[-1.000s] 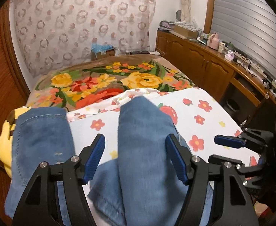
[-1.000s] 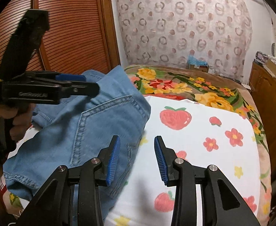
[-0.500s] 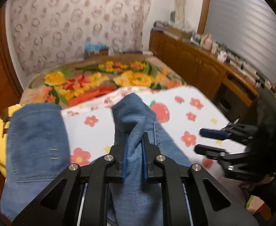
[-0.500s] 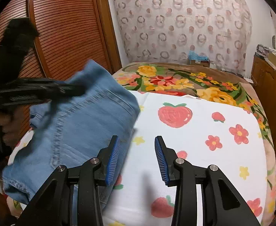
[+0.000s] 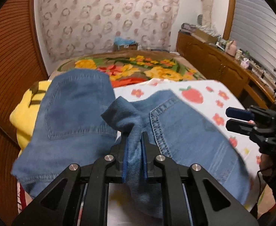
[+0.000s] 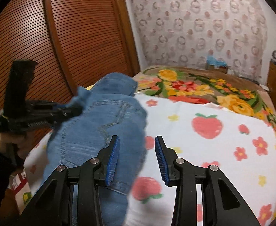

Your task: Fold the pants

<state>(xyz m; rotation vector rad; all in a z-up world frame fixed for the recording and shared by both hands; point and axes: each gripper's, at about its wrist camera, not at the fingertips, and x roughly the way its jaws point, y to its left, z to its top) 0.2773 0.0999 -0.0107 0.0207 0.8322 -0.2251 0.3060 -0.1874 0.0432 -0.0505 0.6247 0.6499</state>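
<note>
Light blue denim pants (image 5: 187, 131) lie bunched on a white strawberry-print blanket (image 5: 219, 98). My left gripper (image 5: 134, 141) is shut on a raised fold of the denim, which sticks up between the pads. In the right wrist view the same pants (image 6: 104, 131) hang from the left gripper (image 6: 70, 109), held by a hand at the far left. My right gripper (image 6: 137, 145) stands open above the blanket (image 6: 222, 150), just right of the denim's edge, with nothing between its pads. It also shows at the right edge of the left wrist view as the right gripper (image 5: 239, 118).
A floral blanket (image 5: 138, 69) covers the far half of the bed. A yellow cloth (image 5: 24, 109) lies under the pants at the left. A slatted wooden door (image 6: 62, 37) stands left of the bed; a wooden cabinet (image 5: 222, 69) with clutter runs along the right.
My left gripper closed on a fold of the pants and pulled it up and across; the denim has bunched and shifted. The right gripper stayed open and drifted slightly.
</note>
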